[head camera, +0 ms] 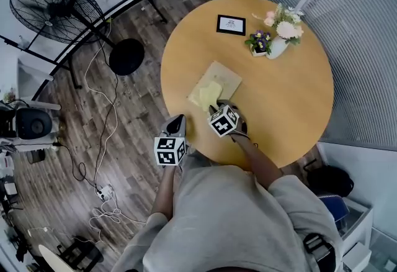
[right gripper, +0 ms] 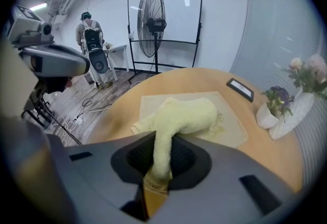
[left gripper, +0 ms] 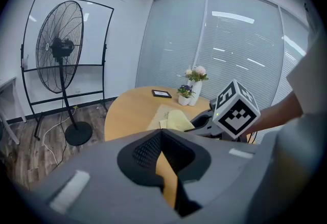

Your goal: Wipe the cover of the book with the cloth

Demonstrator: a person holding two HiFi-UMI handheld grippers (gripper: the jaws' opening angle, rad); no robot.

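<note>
A round wooden surface (head camera: 298, 97) is seen from above, with a beige-covered book (head camera: 224, 78) lying flat a little toward its near left side. A pale yellow cloth (right gripper: 186, 115) is draped on the book's cover, its bulk resting on the half of the cover nearer the person.

The right claw (right gripper: 161, 166) is clamped on one twisted end of the cloth; in the right gripper view the fabric is drawn down from the cover into the gap between the two jaws and is pinched there. The claw is held just at the book's near edge, low over the surface.

The left claw (left gripper: 162, 141) is held at the near left rim of the surface, apart from the book and cloth. Its jaws are pressed together and nothing is gripped between them; only a strip of the wood is glimpsed below the tips.

At the far side of the surface a small black picture frame (head camera: 231, 25) is laid flat, and beside it a white vase of flowers (head camera: 282, 35) and a small potted plant (head camera: 260, 43) are set close together. A black standing fan (head camera: 53, 7) is placed on the wooden floor (head camera: 49, 202) to the left, with white cables (head camera: 105, 196) trailed across the boards
</note>
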